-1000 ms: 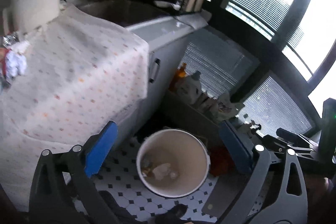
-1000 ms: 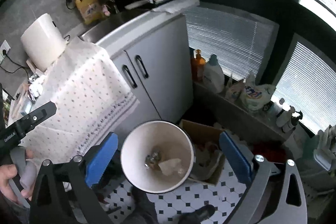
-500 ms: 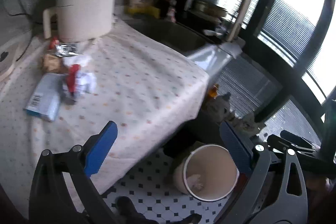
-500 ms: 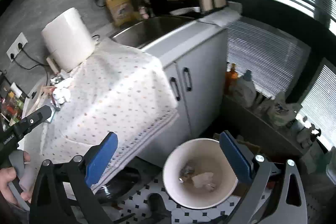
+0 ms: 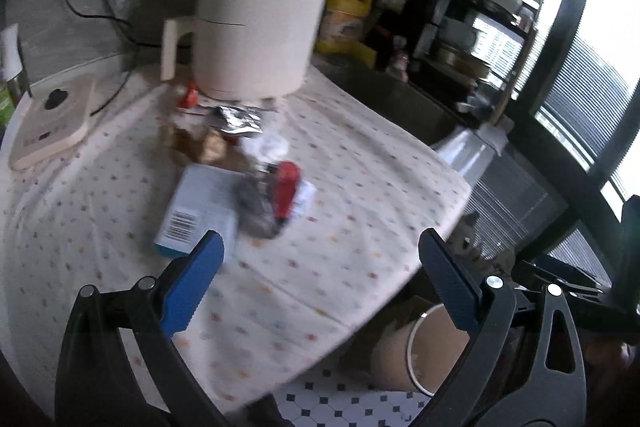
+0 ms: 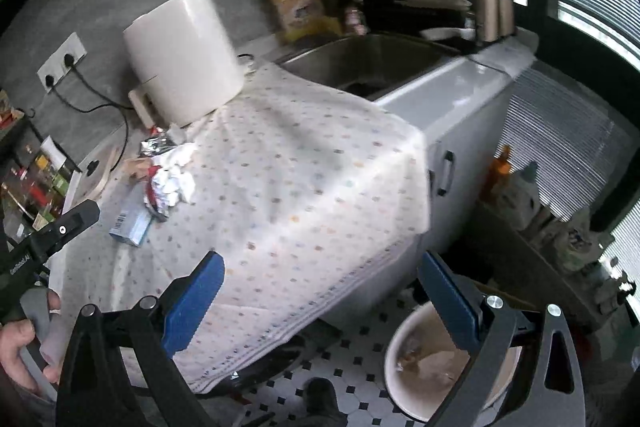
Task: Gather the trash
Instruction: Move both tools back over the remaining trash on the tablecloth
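Gaping wide, both tongs (image 5: 320, 271) (image 6: 320, 291) partly hide the bin (image 6: 404, 343); trash (image 5: 256, 183) blurred.

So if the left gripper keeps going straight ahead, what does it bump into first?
Probably the trash pile: the left gripper, open and empty, points over the dotted cloth at the red wrapper beside the blue box. Depth is unclear.

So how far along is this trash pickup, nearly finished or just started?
Partly done, by the look of it. The white bin on the floor already holds a few scraps. Nothing is in hand: the left gripper and right gripper are both open and empty. Left on the dotted tablecloth: a blue box, a red wrapper, crumpled foil and some paper.
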### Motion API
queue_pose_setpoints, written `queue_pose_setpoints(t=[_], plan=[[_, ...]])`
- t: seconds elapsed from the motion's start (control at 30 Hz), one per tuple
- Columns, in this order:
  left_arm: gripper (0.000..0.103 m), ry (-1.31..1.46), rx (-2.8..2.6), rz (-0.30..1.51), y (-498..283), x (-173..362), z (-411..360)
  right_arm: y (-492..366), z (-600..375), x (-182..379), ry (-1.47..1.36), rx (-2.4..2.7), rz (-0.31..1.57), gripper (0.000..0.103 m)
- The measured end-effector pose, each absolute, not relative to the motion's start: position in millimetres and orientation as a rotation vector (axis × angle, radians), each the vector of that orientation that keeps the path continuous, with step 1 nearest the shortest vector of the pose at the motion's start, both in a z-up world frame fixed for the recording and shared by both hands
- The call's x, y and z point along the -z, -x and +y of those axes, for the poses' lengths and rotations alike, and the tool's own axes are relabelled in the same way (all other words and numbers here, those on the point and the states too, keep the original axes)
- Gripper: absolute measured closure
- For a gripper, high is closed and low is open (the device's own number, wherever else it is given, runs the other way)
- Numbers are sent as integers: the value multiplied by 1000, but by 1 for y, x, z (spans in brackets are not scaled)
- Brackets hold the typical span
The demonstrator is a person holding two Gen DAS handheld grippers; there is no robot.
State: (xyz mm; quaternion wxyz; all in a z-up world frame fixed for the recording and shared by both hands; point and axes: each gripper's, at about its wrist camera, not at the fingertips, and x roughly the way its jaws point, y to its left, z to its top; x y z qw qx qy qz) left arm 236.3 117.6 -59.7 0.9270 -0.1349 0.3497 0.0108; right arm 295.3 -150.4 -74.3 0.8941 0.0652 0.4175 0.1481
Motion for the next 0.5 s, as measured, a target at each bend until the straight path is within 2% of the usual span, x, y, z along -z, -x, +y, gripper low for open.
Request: queue_pose_setpoints(t=[0.5], plan=[[7,279,15,687,-277,61,203,-328,-61,72,-116,-309,841,8]])
